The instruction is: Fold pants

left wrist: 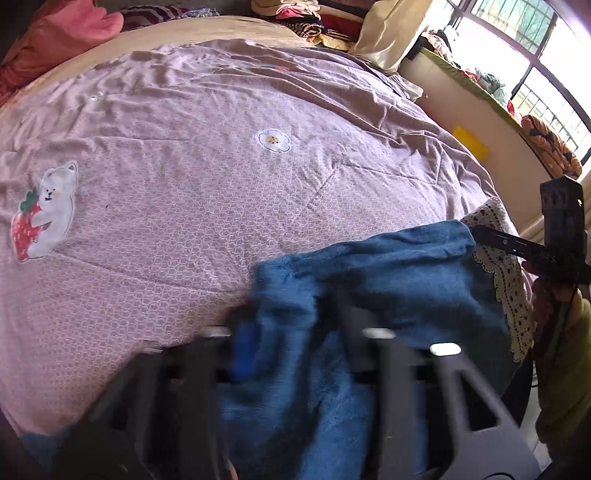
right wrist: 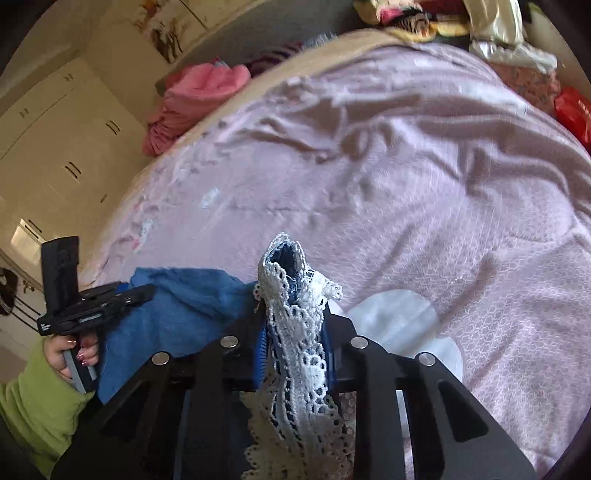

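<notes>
The blue pants (left wrist: 388, 280) with a white lace hem (left wrist: 506, 266) hang between my two grippers above the near edge of the bed. My left gripper (left wrist: 291, 325) is shut on the blue fabric; its fingers are blurred. My right gripper (right wrist: 295, 332) is shut on the lace-trimmed hem (right wrist: 295, 317), which bunches up between the blue pads. The right gripper also shows in the left wrist view (left wrist: 476, 234) at the pants' right corner. The left gripper shows in the right wrist view (right wrist: 147, 293), clamped on the blue cloth (right wrist: 184, 306).
The bed has a mauve cover (left wrist: 221, 192) with a bear-and-strawberry patch (left wrist: 44, 210) and a flower patch (left wrist: 273, 139). Piled clothes (left wrist: 317, 22) and a pink heap (right wrist: 199, 96) lie at the far end. A window (left wrist: 517, 48) is right, wardrobes (right wrist: 55, 147) left.
</notes>
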Motion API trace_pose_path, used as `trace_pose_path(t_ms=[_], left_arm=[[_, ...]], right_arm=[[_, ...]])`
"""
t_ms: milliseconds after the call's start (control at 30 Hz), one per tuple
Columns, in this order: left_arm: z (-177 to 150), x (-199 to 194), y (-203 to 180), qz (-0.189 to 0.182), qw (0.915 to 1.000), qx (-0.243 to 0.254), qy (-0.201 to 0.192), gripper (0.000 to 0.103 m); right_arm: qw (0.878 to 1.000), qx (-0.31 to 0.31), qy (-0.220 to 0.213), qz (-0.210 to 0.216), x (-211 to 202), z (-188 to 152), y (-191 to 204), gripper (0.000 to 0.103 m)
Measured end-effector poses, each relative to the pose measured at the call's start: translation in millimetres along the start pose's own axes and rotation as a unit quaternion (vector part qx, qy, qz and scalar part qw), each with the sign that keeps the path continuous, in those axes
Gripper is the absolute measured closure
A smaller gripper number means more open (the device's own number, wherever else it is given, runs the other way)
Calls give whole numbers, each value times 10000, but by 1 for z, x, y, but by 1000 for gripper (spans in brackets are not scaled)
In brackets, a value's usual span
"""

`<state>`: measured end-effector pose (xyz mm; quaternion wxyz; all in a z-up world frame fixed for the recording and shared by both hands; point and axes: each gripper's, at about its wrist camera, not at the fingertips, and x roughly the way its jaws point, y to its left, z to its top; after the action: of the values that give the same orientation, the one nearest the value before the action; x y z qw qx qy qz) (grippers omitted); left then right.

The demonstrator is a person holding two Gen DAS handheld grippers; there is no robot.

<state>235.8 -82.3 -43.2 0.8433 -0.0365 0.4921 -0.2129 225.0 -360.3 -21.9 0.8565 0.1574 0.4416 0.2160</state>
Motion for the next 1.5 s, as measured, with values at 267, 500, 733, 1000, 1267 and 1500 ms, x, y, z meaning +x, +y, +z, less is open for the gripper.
trace_pose_path(t_ms=[267,500,733,1000,1267,1500], left_arm=[[31,-17,-13,394,9979,25,-516,100],[48,11,-10,691,9967,-13,-431,100],[35,26,-1,870,9952,4,-458,95],[28,-25,5,739,9925,-322,-920,70],[-29,-91,21,922,9861,-707,-1187,50],[-99,-151,58,1475,9732,-1129,-1356,44]], right_arm=[[9926,-772,-846,-410,-38,39,31,85],[9888,-905,-22,-1185,19,65,7,84],[9888,-703,155,-1304,45,52,-14,71],[9904,-399,-499,-1228,-28,39,-12,44],[9936,-36,-687,-895,-75,-10,-10,40],[9958,260,-489,-732,-82,-53,-10,40]])
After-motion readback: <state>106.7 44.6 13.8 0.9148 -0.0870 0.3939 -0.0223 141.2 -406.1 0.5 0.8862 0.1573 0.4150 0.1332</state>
